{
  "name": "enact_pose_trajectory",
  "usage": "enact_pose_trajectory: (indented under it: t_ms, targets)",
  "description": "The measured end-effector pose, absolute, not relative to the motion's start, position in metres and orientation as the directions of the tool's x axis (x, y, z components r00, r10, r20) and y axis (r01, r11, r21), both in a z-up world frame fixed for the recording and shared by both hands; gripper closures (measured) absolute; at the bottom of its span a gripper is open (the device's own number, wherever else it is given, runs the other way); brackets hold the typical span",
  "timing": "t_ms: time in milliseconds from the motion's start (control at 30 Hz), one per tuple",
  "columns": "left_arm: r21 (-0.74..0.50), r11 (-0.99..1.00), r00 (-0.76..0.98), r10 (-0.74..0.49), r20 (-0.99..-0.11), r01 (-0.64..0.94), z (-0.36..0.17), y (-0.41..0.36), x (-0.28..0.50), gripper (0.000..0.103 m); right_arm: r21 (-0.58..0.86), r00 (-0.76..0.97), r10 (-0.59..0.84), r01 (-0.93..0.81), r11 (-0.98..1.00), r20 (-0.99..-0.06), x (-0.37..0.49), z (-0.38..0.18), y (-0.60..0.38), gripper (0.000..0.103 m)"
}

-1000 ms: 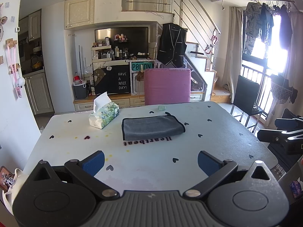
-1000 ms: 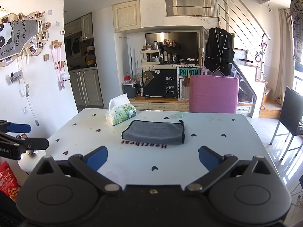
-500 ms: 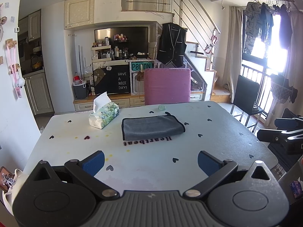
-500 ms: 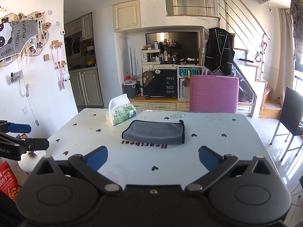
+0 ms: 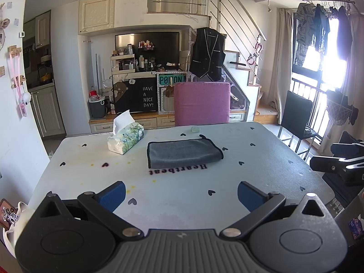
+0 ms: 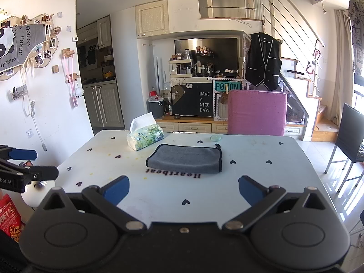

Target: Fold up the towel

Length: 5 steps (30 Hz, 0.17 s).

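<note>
Towel: the grey towel (image 5: 183, 153) lies folded flat near the middle of the table (image 5: 261, 170), just beyond the printed word "Heartbeat" (image 5: 178, 169); its black-edged side faces right in the right wrist view (image 6: 186, 158).
Left gripper: the left gripper (image 5: 181, 194) hangs over the near edge of the table, its blue-padded fingers spread wide with nothing between them, well apart from the towel.
Right gripper: the right gripper (image 6: 183, 187) is likewise spread wide and empty over the near edge (each one also shows as a dark shape at the side of the other's view).
Hard to make out: the small round pale-green thing (image 5: 195, 129) behind the towel is too small to identify; how many layers the towel has, I cannot tell.
Cut off: the near table edge sits hidden under both gripper bodies; the red packet (image 6: 9, 216) at lower left is partly out of view.
Beside the towel: a tissue pack (image 5: 125, 137) to its left, apart from it; a pink chair (image 5: 202, 103) behind the table.
Since a second ago: nothing has shifted; towel and both grippers sit as they did.
</note>
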<state>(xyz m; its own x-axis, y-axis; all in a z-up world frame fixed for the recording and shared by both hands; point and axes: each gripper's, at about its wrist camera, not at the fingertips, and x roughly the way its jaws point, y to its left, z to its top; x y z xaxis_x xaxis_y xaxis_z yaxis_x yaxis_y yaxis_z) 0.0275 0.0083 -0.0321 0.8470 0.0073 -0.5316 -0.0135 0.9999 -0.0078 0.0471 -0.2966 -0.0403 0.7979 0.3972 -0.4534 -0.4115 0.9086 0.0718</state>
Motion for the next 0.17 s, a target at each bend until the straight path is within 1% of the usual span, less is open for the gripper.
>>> enact_pose_trajectory:
  t_ms: [167]
  targets:
    - [-0.009,1.0,0.845,0.014,-0.535,-0.022,-0.0327,0.0087,0.0276,0.0,0.072,0.798,0.397,-0.412,0.908,-0.453,0.0477,-0.0404,-0.2966,0.0]
